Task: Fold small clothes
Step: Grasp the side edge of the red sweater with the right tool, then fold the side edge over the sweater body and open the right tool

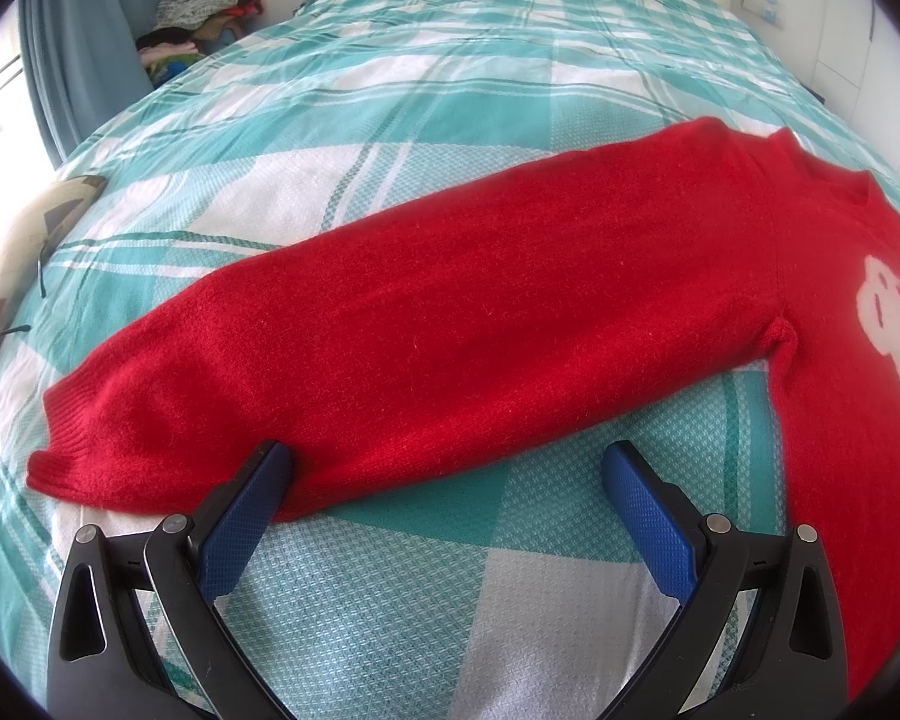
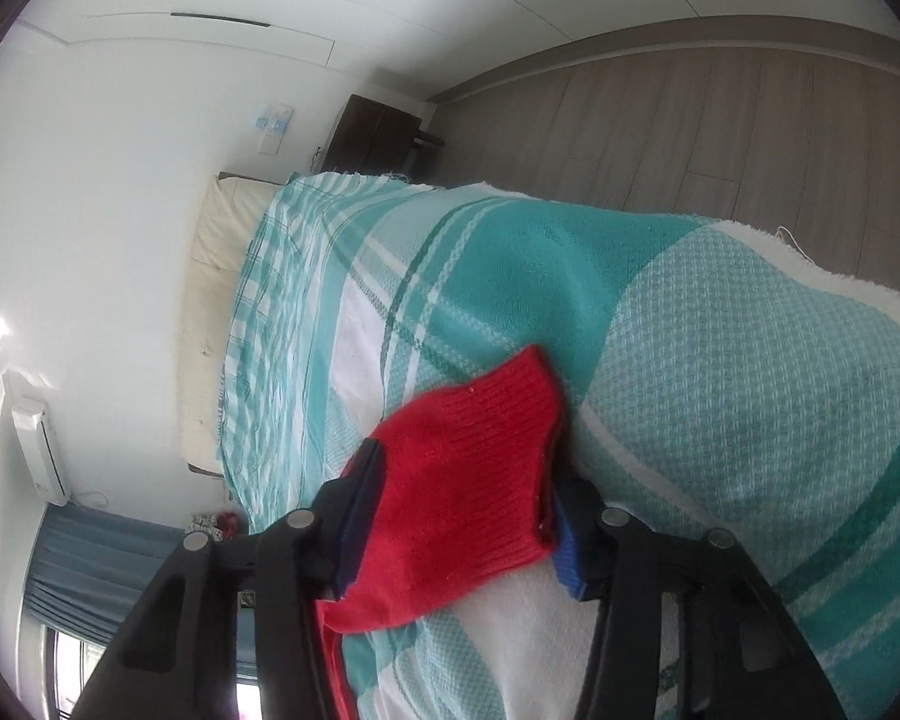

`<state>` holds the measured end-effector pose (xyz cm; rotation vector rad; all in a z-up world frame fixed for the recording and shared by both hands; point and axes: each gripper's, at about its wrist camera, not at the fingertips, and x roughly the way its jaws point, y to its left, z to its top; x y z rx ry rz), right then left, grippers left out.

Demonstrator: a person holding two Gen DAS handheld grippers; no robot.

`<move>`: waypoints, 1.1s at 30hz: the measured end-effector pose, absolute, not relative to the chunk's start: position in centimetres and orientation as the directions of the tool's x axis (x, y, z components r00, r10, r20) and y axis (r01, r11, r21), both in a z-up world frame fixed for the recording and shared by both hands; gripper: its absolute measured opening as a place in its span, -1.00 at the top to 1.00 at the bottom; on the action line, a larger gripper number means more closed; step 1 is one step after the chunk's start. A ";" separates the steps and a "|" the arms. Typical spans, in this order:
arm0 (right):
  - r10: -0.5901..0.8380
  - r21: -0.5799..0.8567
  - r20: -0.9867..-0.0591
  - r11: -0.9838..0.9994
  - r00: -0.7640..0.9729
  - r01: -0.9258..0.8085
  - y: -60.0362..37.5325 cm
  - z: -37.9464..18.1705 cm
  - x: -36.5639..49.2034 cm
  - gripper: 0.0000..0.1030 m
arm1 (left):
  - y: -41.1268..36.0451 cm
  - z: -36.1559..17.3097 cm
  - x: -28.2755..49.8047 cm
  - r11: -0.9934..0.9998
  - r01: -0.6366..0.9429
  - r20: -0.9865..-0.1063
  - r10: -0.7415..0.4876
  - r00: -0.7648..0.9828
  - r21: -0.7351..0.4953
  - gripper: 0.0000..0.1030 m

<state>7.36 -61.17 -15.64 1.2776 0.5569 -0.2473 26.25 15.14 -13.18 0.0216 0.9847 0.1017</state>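
A red knitted sweater (image 1: 510, 300) with a white motif (image 1: 894, 330) lies flat on the bed. Its left sleeve stretches across the left wrist view, ending in a ribbed cuff (image 1: 72, 438). My left gripper (image 1: 450, 468) is open, its blue pads (image 1: 246, 516) just in front of the sleeve's near edge, the left pad touching it. In the right wrist view my right gripper (image 2: 462, 504) is shut on the other ribbed cuff (image 2: 480, 468) of the sweater, holding it above the bed.
The bed has a teal and white checked cover (image 1: 390, 90). A pile of clothes (image 1: 198, 6) sits beyond the bed's far left corner. A cushion (image 1: 36, 228) lies at the left edge. A dark nightstand (image 2: 378, 132) and wooden floor (image 2: 690, 132) show past the bed.
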 end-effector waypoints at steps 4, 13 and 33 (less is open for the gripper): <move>0.080 0.816 -0.538 0.297 0.839 0.495 -61.2 -15.5 7.2 0.93 | 15.4 -12.6 26.1 0.996 -0.081 -0.832 0.084 0.549 0.047 -0.99; 0.096 0.680 -0.424 0.691 0.901 0.247 -51.8 2.4 14.9 0.92 | 15.7 -5.4 17.8 0.997 -0.062 -0.649 0.018 0.760 -0.044 -0.99; 0.666 0.611 -0.644 0.744 0.378 -0.271 -9.3 -5.2 35.3 -0.36 | 20.3 -4.7 15.6 0.960 -0.201 -0.608 0.043 0.793 -0.195 -0.99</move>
